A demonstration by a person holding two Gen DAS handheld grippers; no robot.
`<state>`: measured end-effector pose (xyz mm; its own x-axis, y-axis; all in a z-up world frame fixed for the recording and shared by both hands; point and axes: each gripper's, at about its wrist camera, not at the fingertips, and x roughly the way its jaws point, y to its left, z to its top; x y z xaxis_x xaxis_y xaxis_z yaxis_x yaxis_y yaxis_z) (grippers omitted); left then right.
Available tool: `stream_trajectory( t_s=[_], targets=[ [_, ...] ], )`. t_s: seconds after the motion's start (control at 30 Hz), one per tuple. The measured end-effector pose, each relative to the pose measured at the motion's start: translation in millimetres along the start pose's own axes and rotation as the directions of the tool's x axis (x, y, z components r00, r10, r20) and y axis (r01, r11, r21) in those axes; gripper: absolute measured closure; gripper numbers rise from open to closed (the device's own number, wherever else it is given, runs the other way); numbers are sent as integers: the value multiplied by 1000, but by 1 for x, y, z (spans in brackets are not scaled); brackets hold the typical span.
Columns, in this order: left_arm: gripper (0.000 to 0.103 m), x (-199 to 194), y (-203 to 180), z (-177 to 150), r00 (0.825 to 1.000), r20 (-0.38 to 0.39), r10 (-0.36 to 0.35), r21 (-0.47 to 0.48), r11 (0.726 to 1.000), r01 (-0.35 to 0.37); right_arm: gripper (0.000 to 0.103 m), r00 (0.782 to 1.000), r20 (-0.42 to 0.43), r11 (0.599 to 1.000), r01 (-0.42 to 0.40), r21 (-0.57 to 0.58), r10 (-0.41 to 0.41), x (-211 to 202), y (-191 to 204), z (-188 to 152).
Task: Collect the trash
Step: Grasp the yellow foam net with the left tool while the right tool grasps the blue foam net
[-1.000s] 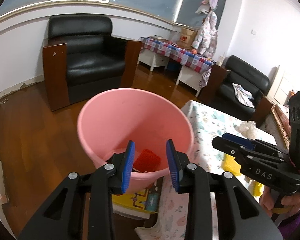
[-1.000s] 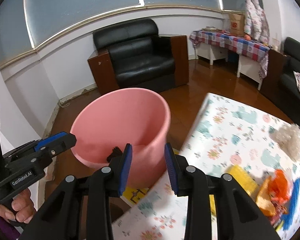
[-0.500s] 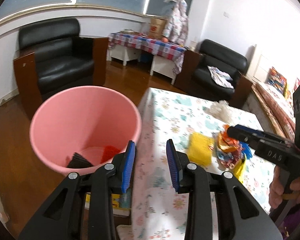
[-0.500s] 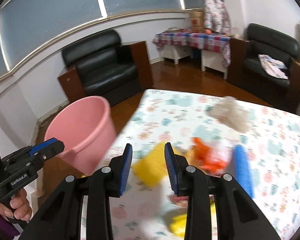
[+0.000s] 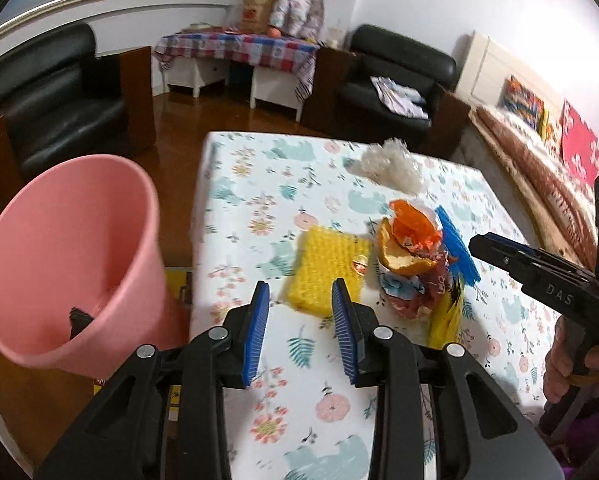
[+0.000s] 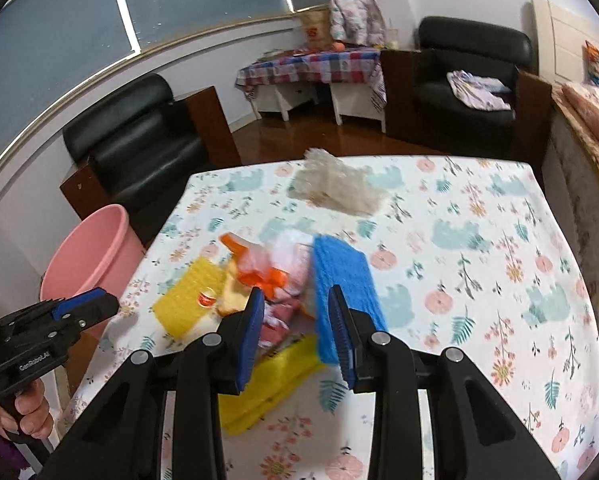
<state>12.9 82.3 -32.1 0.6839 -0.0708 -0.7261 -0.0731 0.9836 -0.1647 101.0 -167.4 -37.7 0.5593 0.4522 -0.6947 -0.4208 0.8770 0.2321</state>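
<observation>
Right now my left gripper point(image 5: 300, 322) hangs over the near edge of the tabletop point(image 5: 327, 404) with its blue-padded fingers point(image 5: 255, 332) apart and nothing between them. My right gripper point(image 6: 297, 330) is likewise empty, its fingers point(image 6: 341, 336) standing apart just above the heap of trash. Nearest in that heap, seen from the right wrist, lies a flat yellow packet point(image 6: 267, 388), and beyond it a blue scouring pad point(image 6: 345, 288) propped on edge and leaning against the crumpled wrappers point(image 6: 275, 312). Those wrappers are a loose wad of red, white and pale blue print, topped by a torn orange plastic piece point(image 5: 413, 226) and a curl of orange peel point(image 5: 403, 258). Just left of the wad a knobbly yellow sponge cloth point(image 5: 323, 270) lies flat on the flowered cover, touching the pile. Farther back, well apart from the rest, sits a scrunched clear plastic bag point(image 5: 391, 166). Off the tabletop's left side stands the pink bucket point(image 5: 65, 256), tilted towards my left camera, with something dark at its bottom. Beyond are black armchairs point(image 6: 139, 148) and a low table under a checked cloth point(image 5: 239, 46).
</observation>
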Motion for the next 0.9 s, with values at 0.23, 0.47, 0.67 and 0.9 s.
stream_trajectory(
  t_s=[0.23,0.47,0.67,0.9],
  targets=[
    [71,40,-15,10,995,-66,74,34,997,-72,71,1000,-27,1000,9,13,-8,9,-8,-3],
    [70,65,-18,9,981,-117,156,25,988,-155,71,999,-46,999,-24,29,25,20,-19,1],
    [71,64,-26,6,971,-115,208,8,978,-209,71,997,-73,999,-35,34,38,33,-29,-5],
    [95,58,-44,5,970,-122,211,2,977,-212,70,992,-89,992,-84,94,92,39,-41,-8]
  ],
)
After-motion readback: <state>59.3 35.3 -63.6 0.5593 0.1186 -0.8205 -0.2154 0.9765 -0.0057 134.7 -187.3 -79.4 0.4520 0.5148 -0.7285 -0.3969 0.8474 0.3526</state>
